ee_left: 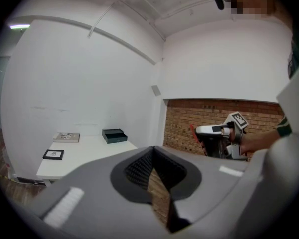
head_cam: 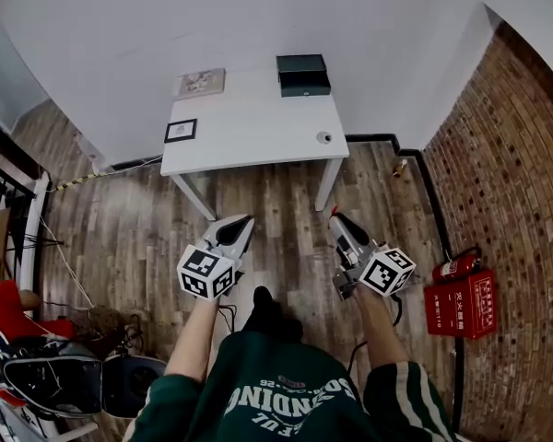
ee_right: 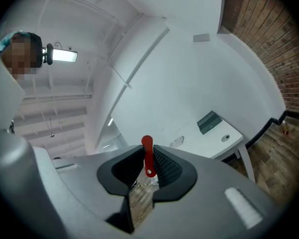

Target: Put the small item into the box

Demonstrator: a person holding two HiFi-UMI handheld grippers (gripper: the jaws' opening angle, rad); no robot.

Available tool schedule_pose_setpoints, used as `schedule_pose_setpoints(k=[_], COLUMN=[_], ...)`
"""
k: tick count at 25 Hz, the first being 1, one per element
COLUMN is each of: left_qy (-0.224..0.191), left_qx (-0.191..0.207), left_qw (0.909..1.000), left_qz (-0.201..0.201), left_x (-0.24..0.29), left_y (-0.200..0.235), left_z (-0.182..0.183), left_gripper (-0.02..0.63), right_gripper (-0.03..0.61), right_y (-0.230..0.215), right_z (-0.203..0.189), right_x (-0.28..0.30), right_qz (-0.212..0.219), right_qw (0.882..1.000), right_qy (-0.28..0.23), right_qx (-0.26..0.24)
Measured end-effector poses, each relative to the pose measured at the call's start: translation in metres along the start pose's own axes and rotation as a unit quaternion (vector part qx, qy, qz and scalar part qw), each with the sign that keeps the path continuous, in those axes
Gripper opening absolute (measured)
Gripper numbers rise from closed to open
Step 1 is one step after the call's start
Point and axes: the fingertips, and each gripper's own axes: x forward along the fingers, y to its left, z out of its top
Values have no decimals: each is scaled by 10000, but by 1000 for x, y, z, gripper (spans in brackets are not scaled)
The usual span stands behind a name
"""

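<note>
The right tool [ee_right: 145, 152] is closed on the item [ee_right: 147, 155], a slim red piece that stands up between its jaws with its rounded top past their tips. The head view shows the red end poking out at the front of the right tool [head_cam: 336, 217]. The left tool [ee_left: 152, 152] has its jaws together at the tips with nothing between them. Both tools are held over the wooden floor [head_cam: 286, 201], on the near side of the surface [head_cam: 249, 122] and well apart from it, the left tool [head_cam: 242, 221] and the right one side by side with a gap between them. The box [head_cam: 303, 75], dark green, sits at the far edge of the surface, towards its right corner, and also shows in the left gripper view [ee_left: 114, 135] and the right gripper view [ee_right: 208, 122]. A small round thing [head_cam: 323, 137] lies near the front right corner. A small black frame [head_cam: 181, 131] lies near the left edge, and a flat book [head_cam: 201, 83] sits at the far left corner. To the right a brick wall [head_cam: 516, 155] runs along the floor, with a fire extinguisher [head_cam: 456, 265] and a red case [head_cam: 461, 305] at its foot.
</note>
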Motion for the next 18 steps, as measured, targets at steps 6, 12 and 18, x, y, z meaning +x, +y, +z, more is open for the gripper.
schedule_pose_setpoints(k=[6, 12, 18], left_qy=[-33, -16, -16], left_qx=[-100, -191, -243], left_qw=[9999, 9995, 9988], left_qz=[-79, -245, -416], left_x=[37, 92, 152], left_y=[16, 50, 110], left_z=[5, 10, 32], left_gripper=[54, 54, 54], right_gripper=[57, 58, 58], right_y=[-23, -59, -98], right_z=[12, 26, 54], right_x=[19, 61, 126], right_qz=[-95, -214, -356], right_qw=[9999, 9997, 9993], right_qy=[30, 61, -1], right_qx=[34, 63, 69])
